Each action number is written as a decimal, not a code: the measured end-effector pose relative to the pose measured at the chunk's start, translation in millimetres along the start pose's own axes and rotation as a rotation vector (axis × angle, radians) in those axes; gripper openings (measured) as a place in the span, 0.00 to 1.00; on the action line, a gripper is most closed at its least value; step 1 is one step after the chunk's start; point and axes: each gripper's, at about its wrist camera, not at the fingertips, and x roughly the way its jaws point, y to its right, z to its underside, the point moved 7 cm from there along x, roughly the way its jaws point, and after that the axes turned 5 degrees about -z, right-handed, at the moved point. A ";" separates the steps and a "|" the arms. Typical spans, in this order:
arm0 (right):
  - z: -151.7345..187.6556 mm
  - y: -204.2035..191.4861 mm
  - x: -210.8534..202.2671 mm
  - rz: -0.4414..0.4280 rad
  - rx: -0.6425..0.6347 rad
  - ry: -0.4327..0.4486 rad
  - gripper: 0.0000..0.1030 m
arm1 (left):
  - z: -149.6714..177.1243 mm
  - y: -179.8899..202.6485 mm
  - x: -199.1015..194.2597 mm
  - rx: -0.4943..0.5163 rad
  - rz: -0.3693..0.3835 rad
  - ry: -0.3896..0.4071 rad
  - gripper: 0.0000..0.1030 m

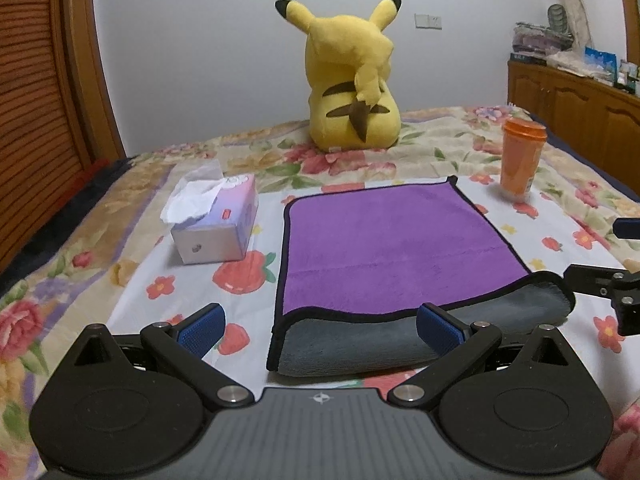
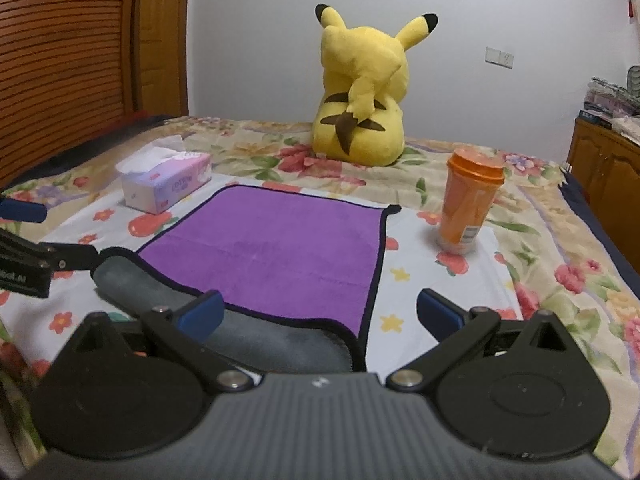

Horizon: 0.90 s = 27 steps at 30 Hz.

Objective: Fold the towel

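A purple towel with a black hem lies flat on the floral bed sheet. Its near edge is curled over, showing the grey underside. My left gripper is open, its blue pads on either side of the near left corner, just above the curled edge. In the right wrist view the same towel lies ahead and left. My right gripper is open over the near right corner, holding nothing. Each gripper shows at the other view's edge.
A tissue box sits left of the towel. An orange lidded cup stands to the right. A yellow Pikachu plush sits behind. A wooden headboard is at left, wooden cabinets at far right.
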 end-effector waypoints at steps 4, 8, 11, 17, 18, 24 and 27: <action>2.1 0.8 6.7 -0.009 -0.002 -0.021 1.00 | 1.6 -1.4 12.6 -0.011 0.010 -0.027 1.00; 2.5 2.9 14.8 -0.015 0.000 -0.037 1.00 | 2.3 -3.0 24.7 -0.004 0.008 -0.045 1.00; 2.9 4.5 21.3 -0.017 0.003 -0.050 1.00 | 2.3 -4.4 32.5 -0.005 0.014 -0.053 1.00; 6.4 6.8 34.4 -0.027 0.009 -0.081 0.99 | 6.9 -7.5 47.2 -0.024 0.038 -0.088 1.00; 7.6 7.3 36.8 -0.030 0.010 -0.089 0.99 | 8.1 -9.0 50.1 -0.028 0.039 -0.097 1.00; 17.2 9.2 48.9 -0.050 0.029 -0.147 0.86 | 8.5 -17.6 61.8 -0.079 0.051 -0.115 0.97; 19.8 10.7 52.3 -0.054 0.038 -0.160 0.86 | 10.4 -20.1 66.5 -0.089 0.050 -0.130 0.93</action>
